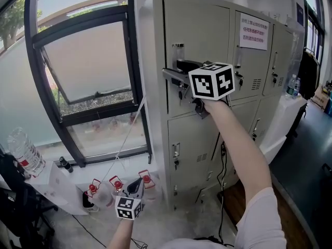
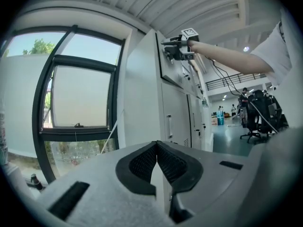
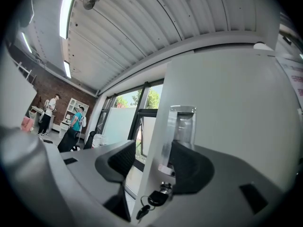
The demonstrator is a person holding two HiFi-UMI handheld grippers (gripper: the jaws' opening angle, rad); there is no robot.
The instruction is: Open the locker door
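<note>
At upper centre of the head view, my right gripper straddles the free edge of the top-left locker door. Its jaws are apart, either side of the handle, presumably for leverage to pull. Left gripper hangs low, clenched on nothing, clear of the swing.

A black-framed window has its pane tilted open, and below it a clear plastic water bottle and a small dark bottle stand on a white ledge, with three red-topped clear containers on the floor nearby. A white notice with red print hangs to the right, a black cable trails down, and bottles stand on a white counter. Farther off are a black office chair, two people by a white shelf, and a ceiling strip light.
</note>
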